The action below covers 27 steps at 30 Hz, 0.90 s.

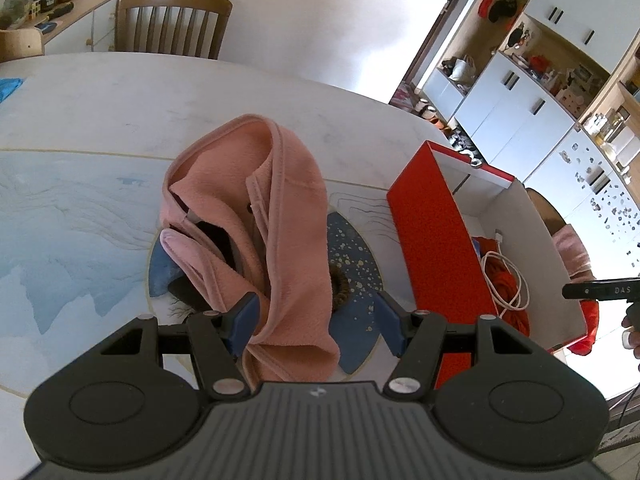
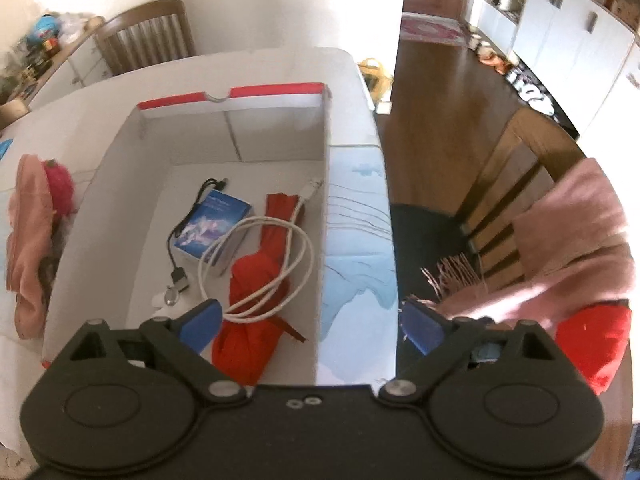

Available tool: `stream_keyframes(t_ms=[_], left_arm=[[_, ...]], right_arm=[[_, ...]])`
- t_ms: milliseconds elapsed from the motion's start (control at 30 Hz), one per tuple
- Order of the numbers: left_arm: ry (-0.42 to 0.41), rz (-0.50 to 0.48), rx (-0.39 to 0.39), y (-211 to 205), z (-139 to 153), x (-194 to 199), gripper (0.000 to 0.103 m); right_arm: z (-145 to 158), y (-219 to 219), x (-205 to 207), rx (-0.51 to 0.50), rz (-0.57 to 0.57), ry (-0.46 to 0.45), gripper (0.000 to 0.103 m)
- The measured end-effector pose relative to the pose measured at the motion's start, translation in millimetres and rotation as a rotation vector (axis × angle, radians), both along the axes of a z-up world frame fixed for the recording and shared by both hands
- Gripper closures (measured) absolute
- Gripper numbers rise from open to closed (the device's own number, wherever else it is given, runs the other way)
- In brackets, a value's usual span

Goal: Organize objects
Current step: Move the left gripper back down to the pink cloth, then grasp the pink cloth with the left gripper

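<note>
A pink fleece garment (image 1: 256, 220) lies bunched on the table, over a dark hairy thing (image 1: 340, 288). My left gripper (image 1: 316, 320) is open with its blue fingers either side of the garment's near end. A red box (image 1: 436, 240) with a white inside stands to the right. In the right wrist view the box (image 2: 120, 200) holds a white cable (image 2: 256, 264), a red cloth (image 2: 256, 300), a small blue box (image 2: 212, 228) and a black cable (image 2: 180, 236). My right gripper (image 2: 310, 320) is open and empty above the box's near right wall.
The table (image 1: 120, 112) has a blue-patterned cover (image 2: 356, 240). A wooden chair (image 1: 172, 24) stands at the far side. Another chair (image 2: 520, 184) at the right carries a pink scarf (image 2: 560, 248) and a red item (image 2: 596, 344). Shelves and cabinets (image 1: 540, 100) line the right wall.
</note>
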State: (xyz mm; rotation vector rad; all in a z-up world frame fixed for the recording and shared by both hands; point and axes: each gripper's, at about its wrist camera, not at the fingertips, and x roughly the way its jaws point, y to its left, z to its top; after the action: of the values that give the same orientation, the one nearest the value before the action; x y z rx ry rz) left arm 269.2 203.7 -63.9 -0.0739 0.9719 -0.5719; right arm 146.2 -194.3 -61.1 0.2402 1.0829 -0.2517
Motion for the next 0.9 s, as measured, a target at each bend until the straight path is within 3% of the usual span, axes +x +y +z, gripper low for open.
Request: stream_keyframes(t_ms=[133,167,200,267,367,533,600,900], left_arm=[[0.004,0.001,0.001,0,-1,2,0.041],[0.005,0.001,0.001,-1,-2,2,0.041],[0.004,0.0,0.001,-1,-2,3,0.041],[0.0,-0.002,0.006,-2,-2,3,0.041],[0.003,-0.005,0.008,-3,-4,3,0.041],[-0.01,-0.017,0.031,-6,-8,4,0.041],[-0.023,-0.031,0.052,-9,-11,3,0.041],[-0.075,-0.055,0.132,-28,-27,17,0.041]], right_arm=[[2,-6,3,-0.042,-0.064,0.054,0.009],[3,-9,4,-0.031,-0.079,0.066,0.013],[4,-11,3,-0.009,-0.077,0.053,0.031],[3,-11,5,0.005,-0.06,0.06,0.048],[0,-11,5,0.012,-0.059,0.06,0.049],[-6,-7,9,0.039,-0.057,0.075,0.068],[-7,-5,9,0.041,-0.055,0.073,0.079],[-12,4,11,0.009,-0.038,0.081,0.098]])
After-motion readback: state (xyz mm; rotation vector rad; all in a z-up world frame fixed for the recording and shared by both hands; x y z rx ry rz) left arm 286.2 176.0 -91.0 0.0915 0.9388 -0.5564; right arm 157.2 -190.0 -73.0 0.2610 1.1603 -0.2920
